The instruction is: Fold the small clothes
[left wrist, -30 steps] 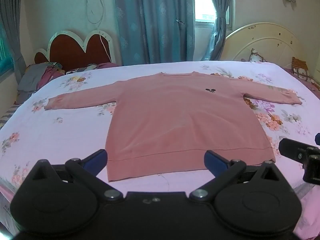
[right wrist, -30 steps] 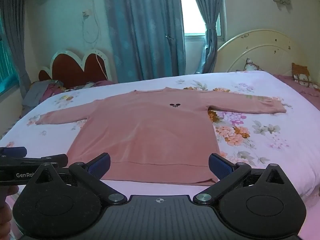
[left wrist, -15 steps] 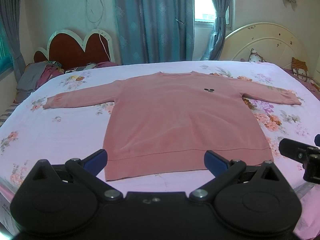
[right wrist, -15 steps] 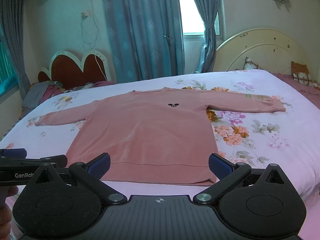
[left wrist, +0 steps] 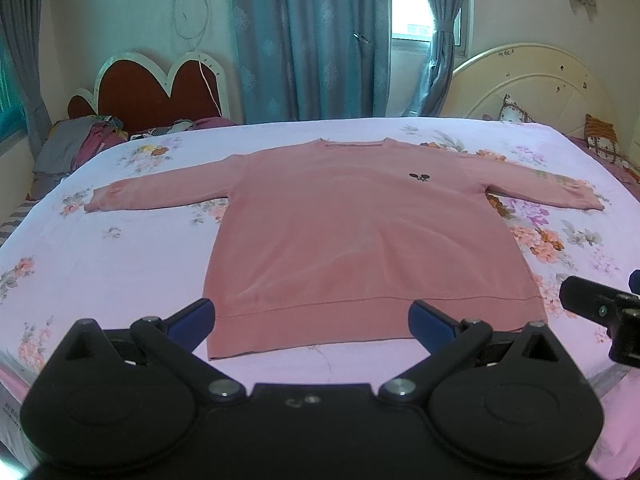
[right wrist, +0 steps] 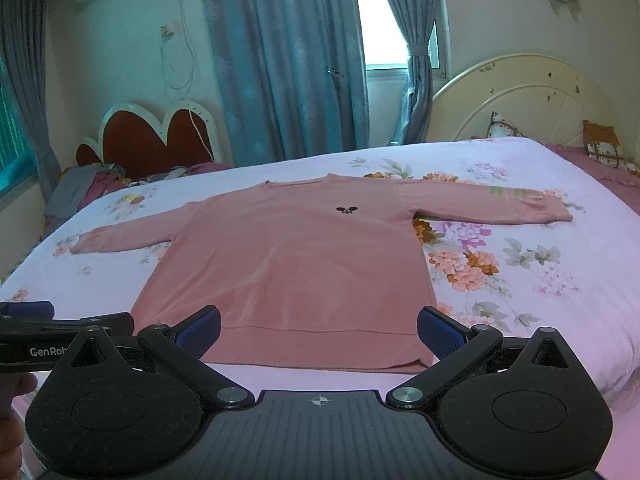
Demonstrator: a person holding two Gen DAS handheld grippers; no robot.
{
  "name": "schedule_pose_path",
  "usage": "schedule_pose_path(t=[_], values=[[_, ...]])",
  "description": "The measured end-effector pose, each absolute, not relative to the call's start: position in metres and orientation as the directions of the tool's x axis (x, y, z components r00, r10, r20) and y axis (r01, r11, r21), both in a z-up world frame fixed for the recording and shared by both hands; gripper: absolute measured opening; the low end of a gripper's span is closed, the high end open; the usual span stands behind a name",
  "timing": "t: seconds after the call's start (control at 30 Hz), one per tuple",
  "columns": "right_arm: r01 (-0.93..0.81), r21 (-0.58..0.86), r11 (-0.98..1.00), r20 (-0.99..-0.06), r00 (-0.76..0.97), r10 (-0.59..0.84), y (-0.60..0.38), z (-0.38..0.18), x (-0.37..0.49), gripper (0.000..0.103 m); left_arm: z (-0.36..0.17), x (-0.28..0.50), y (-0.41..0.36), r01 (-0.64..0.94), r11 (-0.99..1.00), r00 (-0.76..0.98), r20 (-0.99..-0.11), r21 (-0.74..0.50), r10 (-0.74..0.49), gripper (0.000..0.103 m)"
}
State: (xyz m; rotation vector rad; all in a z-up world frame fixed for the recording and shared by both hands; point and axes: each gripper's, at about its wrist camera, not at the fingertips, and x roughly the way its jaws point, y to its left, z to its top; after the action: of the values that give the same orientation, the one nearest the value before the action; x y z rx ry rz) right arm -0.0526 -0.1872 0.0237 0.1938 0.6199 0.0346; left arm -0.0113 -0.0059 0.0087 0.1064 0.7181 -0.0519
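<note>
A pink long-sleeved sweater (left wrist: 360, 236) lies flat and face up on the floral bed sheet (left wrist: 100, 264), both sleeves spread out, a small black logo on the chest. It also shows in the right wrist view (right wrist: 296, 264). My left gripper (left wrist: 312, 316) is open and empty, held just before the sweater's hem. My right gripper (right wrist: 320, 326) is open and empty, also just before the hem, toward its right part. Neither touches the cloth.
A cream headboard (left wrist: 532, 92) with cushions stands at the right, a red heart-shaped headboard (left wrist: 156, 92) and a heap of clothes (left wrist: 76, 148) at the back left. Blue curtains (left wrist: 308, 40) hang behind. The other gripper shows at each view's edge.
Both grippers have drifted slightly; the sweater sits a little lower and nearer in the right view. The sweater itself has not moved and both jaws stay open.
</note>
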Motion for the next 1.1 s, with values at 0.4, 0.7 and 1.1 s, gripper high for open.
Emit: schedule_pose_path(t=[0.4, 0.7, 1.1], values=[[0.026, 0.190, 0.981, -0.580, 0.809, 0.091, -0.187, 0.023, -0.048, 0.103, 0.008, -0.009, -0.009, 0.085, 0.993, 0.752, -0.659, 0.087, -0.007, 0.103], [0.031, 0.191, 0.981, -0.583, 0.808, 0.088, -0.188, 0.022, -0.043, 0.103, 0.008, -0.006, -0.011, 0.087, 0.992, 0.750, -0.661, 0.087, -0.008, 0.103], [0.034, 0.197, 0.980, -0.593, 0.800, 0.092, -0.188, 0.015, -0.031, 0.103, 0.006, 0.006, -0.009, 0.090, 0.992, 0.739, -0.674, 0.087, -0.008, 0.103]])
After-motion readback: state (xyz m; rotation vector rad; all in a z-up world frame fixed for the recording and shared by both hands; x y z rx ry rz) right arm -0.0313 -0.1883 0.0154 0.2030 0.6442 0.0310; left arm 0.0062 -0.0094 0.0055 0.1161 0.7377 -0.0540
